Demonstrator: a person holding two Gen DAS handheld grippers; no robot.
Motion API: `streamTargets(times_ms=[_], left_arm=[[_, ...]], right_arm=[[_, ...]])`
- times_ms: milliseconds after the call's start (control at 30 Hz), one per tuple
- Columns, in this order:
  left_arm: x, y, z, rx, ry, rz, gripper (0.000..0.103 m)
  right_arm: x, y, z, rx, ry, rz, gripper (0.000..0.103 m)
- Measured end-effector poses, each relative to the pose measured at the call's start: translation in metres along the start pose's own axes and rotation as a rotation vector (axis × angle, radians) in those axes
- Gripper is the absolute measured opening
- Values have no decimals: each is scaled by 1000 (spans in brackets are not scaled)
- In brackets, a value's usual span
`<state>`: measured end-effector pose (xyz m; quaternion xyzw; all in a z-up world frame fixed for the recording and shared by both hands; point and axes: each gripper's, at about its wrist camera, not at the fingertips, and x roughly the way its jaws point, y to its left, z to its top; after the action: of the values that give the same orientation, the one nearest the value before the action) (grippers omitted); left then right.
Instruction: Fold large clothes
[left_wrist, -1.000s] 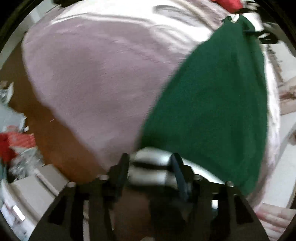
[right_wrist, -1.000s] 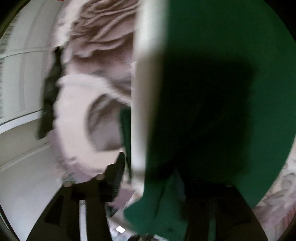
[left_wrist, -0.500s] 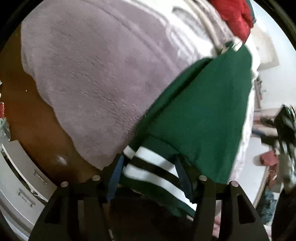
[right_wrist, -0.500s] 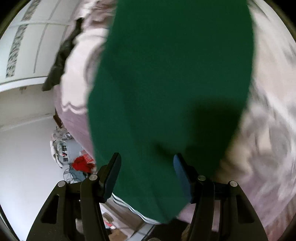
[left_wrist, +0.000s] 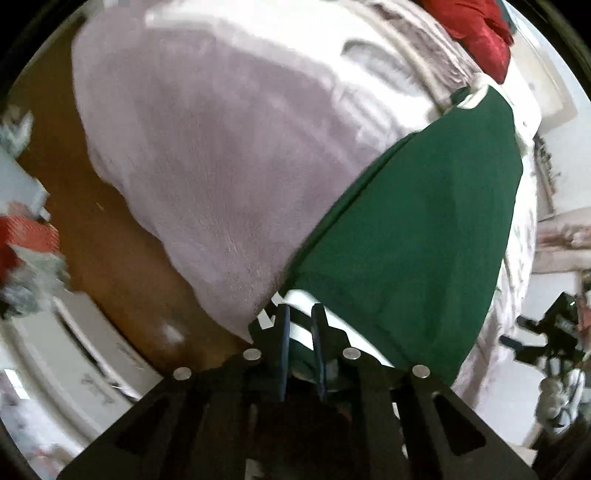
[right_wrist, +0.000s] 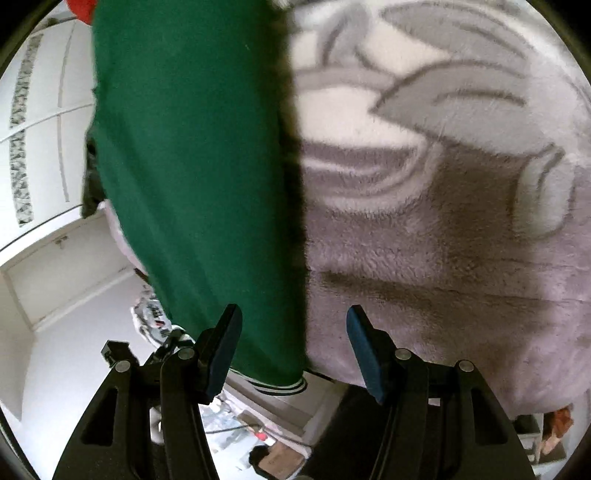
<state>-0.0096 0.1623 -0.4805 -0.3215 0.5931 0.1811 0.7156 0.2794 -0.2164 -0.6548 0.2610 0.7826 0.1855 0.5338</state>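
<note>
Left tool (left_wrist: 300, 325) is clamped on the green cotton garment's (left_wrist: 413, 236) white-striped hem, apparently for folding over the grey fleece blanket (left_wrist: 207, 147), while right tool (right_wrist: 291, 332) is held apart.

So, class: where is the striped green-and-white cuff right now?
In the left wrist view, the striped cuff sits bottom centre, pinched in the left claw, at the green garment's near end beside the lilac blanket.

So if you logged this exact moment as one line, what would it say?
left gripper: shut on striped cuff of dark green knit garment | right gripper: open, garment edge between jaws | surface: fluffy lilac blanket
</note>
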Motion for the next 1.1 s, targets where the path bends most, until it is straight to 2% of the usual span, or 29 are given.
streamTargets(times_ms=[33,67,133,167,200,300,433,567,633,667,700,733,767,800,833,900,1000,1067,1100], left_arm=[[-15,-11,6,24,-26,14,12],[-27,-22,14,38,-53,15,20],[-36,-44,35,86,-102,29,62],[-37,-59,51,120,-133,35,96],[-35,-68,62,149,-160,36,97],[-12,-115,121,235,-190,-5,97],[35,-199,202,392,-212,-84,97],[93,-264,260,517,-114,-122,97],[128,-283,279,560,-36,-150,91],[139,-288,282,571,-12,-178,52],[151,-290,285,583,16,-194,32],[154,-290,286,588,25,-205,27],[151,-287,288,590,16,-252,16],[143,-284,290,577,2,-286,10],[134,-276,294,561,-11,-320,9],[129,-262,305,539,-14,-324,9],[150,-234,323,457,60,-354,9],[152,-233,322,473,77,-355,16],[148,-239,318,509,74,-329,20]], right_arm=[[-8,-1,1,-5,-15,13,61],[-15,2,5,-12,-34,29,61],[-30,3,16,-20,-82,43,61],[-36,2,21,-22,-101,47,61],[-43,2,28,-20,-125,52,61],[-60,3,55,-7,-191,64,61],[-71,12,96,33,-279,58,61],[-72,18,131,96,-341,57,61],[-69,19,145,128,-361,57,61],[-66,19,150,150,-374,58,61],[-63,18,154,167,-384,72,61],[-58,19,156,182,-390,77,61],[-54,18,159,201,-395,77,61],[-50,18,161,210,-399,80,61],[-47,20,162,214,-402,80,61],[-41,24,163,218,-404,58,61],[-29,35,163,221,-392,28,61],[-25,44,164,216,-390,12,61],[-24,49,164,211,-392,-4,61]])
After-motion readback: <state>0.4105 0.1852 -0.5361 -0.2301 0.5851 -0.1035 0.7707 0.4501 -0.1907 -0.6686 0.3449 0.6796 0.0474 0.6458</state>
